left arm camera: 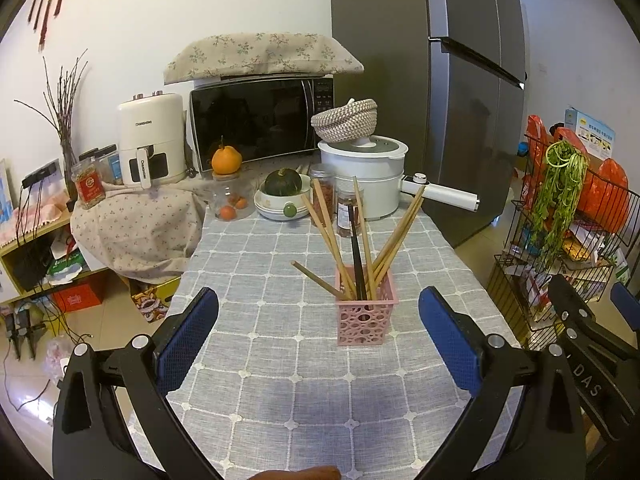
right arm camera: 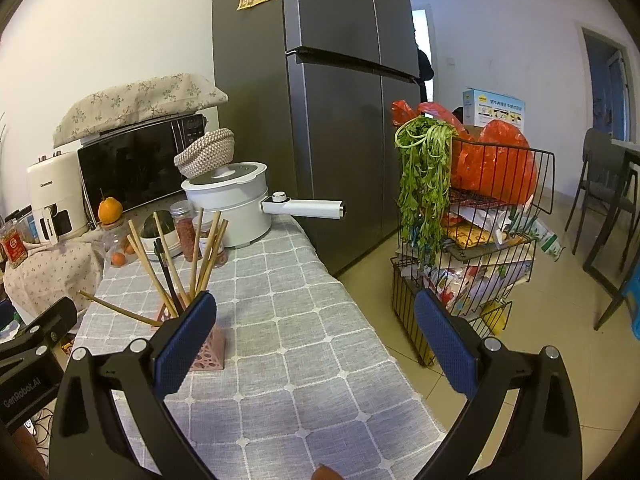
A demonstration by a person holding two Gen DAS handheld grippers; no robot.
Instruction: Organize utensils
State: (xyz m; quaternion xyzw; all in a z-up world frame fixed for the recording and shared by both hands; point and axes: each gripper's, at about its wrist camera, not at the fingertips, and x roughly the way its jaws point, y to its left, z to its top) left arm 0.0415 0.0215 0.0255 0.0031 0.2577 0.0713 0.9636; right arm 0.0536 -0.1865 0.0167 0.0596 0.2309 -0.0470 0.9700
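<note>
A pink perforated holder point(left arm camera: 366, 320) stands on the grey checked tablecloth point(left arm camera: 280, 400). Several wooden chopsticks point(left arm camera: 328, 236) and a black pair point(left arm camera: 357, 256) stick out of it, fanned apart. One wooden chopstick point(left arm camera: 316, 280) leans low to the left. My left gripper point(left arm camera: 318, 336) is open and empty, a little short of the holder. My right gripper point(right arm camera: 316, 340) is open and empty, to the right of the holder point(right arm camera: 208, 350), whose chopsticks point(right arm camera: 204, 252) show behind its left finger point(right arm camera: 184, 344).
A white pot point(left arm camera: 364, 176) with a long handle, spice jars point(left arm camera: 348, 208), a bowl with a green squash point(left arm camera: 282, 196) and a jar with oranges point(left arm camera: 228, 200) stand at the table's far end. A fridge point(right arm camera: 340, 100) and a wire rack point(right arm camera: 480, 240) stand to the right.
</note>
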